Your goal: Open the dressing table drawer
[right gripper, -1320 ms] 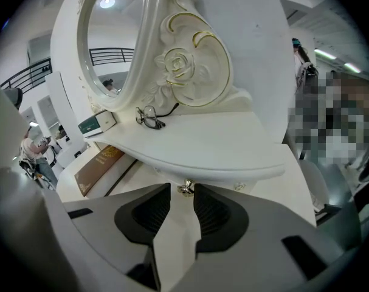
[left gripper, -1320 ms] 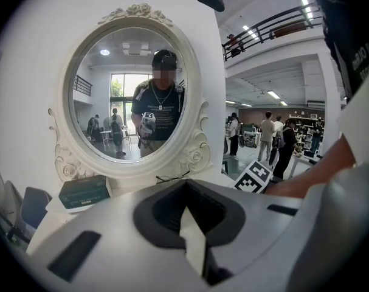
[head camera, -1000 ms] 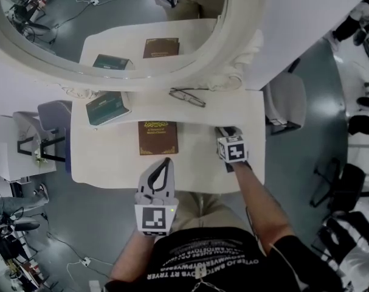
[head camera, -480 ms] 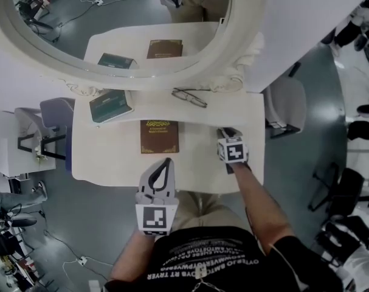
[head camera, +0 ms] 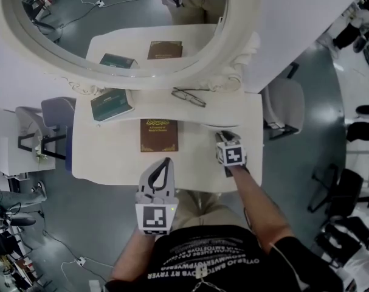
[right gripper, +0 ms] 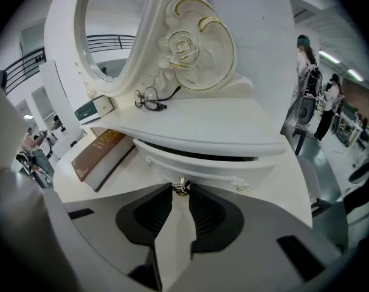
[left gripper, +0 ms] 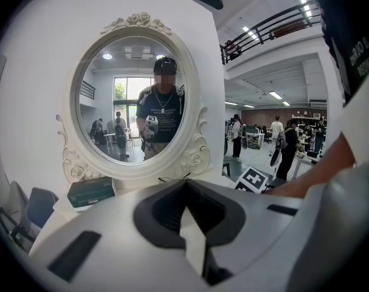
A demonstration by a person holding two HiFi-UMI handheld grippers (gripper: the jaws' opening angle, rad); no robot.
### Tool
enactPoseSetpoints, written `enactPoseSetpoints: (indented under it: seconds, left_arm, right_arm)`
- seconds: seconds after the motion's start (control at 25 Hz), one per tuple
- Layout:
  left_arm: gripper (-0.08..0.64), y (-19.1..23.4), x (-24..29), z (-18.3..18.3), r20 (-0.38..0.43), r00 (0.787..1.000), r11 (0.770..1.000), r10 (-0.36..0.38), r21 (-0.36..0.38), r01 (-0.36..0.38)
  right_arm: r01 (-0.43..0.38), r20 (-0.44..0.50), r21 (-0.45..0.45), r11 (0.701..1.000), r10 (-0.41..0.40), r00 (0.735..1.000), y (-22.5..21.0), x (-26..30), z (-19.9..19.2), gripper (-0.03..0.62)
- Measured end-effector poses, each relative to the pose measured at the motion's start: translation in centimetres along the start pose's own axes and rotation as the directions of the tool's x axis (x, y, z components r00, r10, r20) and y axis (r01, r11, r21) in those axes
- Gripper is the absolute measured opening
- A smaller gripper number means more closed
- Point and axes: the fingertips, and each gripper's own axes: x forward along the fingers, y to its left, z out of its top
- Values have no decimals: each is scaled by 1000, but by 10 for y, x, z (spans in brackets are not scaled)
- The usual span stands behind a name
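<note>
Right gripper view: right gripper (right gripper: 181, 193) jaws just closed on drawer knob (right gripper: 182, 187), centre; drawer (right gripper: 202, 163) barely ajar, pull remains. Left gripper (left gripper: 186, 193) closed, empty.

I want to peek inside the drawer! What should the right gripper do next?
Probably pull gently straight back toward the person: the fingers of the right gripper have just closed on the small knob, and the drawer is only slightly out.

The small shiny metal drawer knob (right gripper: 182, 188) is gleaming against the white curved drawer front (right gripper: 214, 166), which is showing smooth, satin paint.
</note>
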Motion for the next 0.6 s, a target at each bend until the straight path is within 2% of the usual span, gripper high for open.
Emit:
enactPoseSetpoints:
  seconds: [0.32,0.44,0.6]
  left_arm:
    - [2,-4,-4,1,9,1000,1000,-1,7,1]
    - [2,-5,-4,3,13,1000,999,-7,38,6]
    - [2,-8,-6,3,13,1000,1000,-9,27,8]
  right_arm:
    - [-27,-1,3,1000,27,1000,5,-3,-7,84]
    - [-46,-2,5,999,46,999,9,-5,-12,84]
    - [-44,-4,-1,999,44,999,11,-9,-17,84]
